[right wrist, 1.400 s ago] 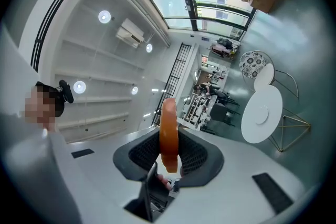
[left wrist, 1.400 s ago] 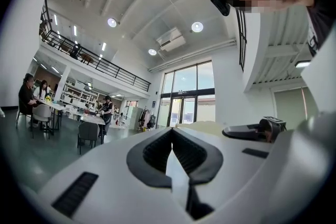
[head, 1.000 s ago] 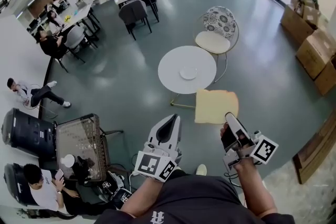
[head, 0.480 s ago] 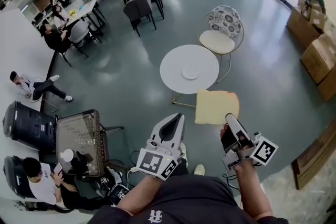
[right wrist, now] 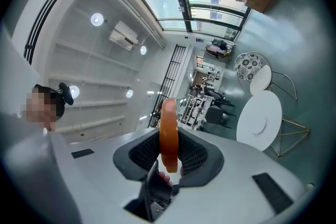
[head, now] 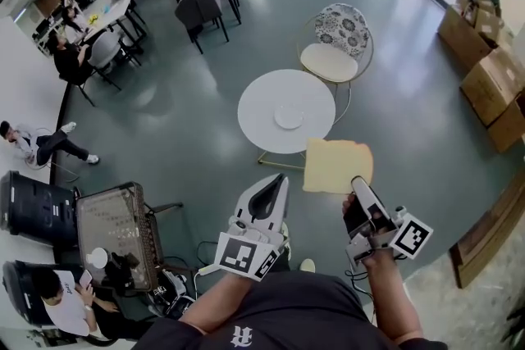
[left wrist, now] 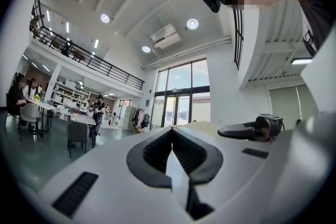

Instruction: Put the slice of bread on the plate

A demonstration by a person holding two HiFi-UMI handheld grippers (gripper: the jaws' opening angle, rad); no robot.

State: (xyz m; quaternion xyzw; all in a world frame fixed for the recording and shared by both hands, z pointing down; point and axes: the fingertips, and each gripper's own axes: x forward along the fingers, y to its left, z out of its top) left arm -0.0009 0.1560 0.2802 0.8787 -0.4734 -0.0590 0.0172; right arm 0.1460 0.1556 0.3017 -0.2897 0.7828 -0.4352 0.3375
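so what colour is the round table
The table is white; the head view shows it best.

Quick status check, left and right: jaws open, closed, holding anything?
Left gripper: jaws closed, nothing between them.
Right gripper: jaws closed on the slice of bread.

Round white desk [head: 264,97] on thin gold wire legs [head: 276,161], standing on a glossy grey-green floor [head: 176,139]. Only thing on the desk: a small white plate [head: 289,116], roughly centre of the top, rest of the top bare. Right gripper view shows the same desk [right wrist: 266,105] with the plate [right wrist: 258,125] mid-top. On the floor: chair [head: 334,60] with a patterned back just behind the desk, cardboard boxes [head: 490,82] well apart to the desk's right.
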